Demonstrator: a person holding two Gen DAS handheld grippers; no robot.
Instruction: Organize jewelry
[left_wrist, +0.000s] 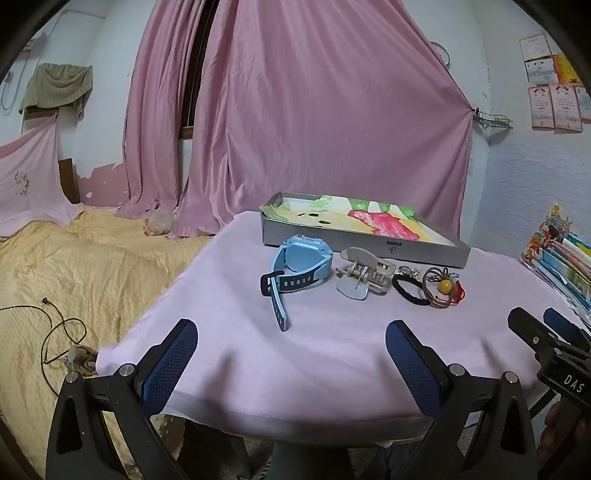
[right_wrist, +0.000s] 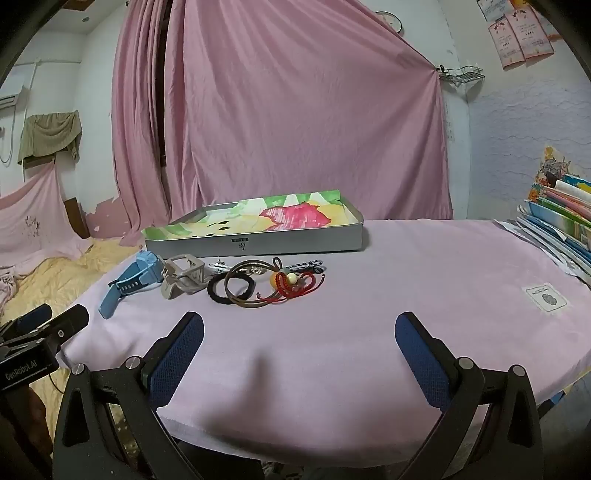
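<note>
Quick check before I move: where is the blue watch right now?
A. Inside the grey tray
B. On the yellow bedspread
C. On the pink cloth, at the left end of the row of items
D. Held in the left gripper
C: the blue watch lies on the pink cloth in front of the grey tray, left of the hair claw; both grippers are open and empty.

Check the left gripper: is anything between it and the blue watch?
Nothing visible. The left gripper is open over bare pink cloth, and the watch lies straight ahead, its strap end nearest.
</note>
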